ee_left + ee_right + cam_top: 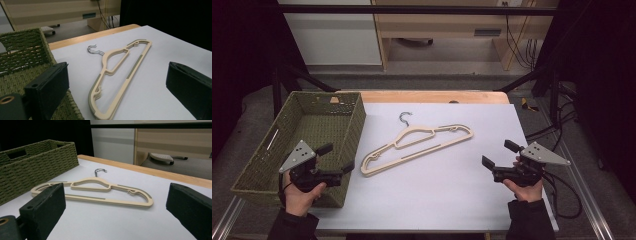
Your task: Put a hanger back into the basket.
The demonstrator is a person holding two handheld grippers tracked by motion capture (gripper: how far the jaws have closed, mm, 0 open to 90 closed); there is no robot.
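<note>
High view looks down on the whole desk from above the near edge. Both tool cams sit low and close, sharing the hanger and basket from opposite sides.

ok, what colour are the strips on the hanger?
Grey-green strips on a cream hanger; clearest in the left gripper view.
</note>
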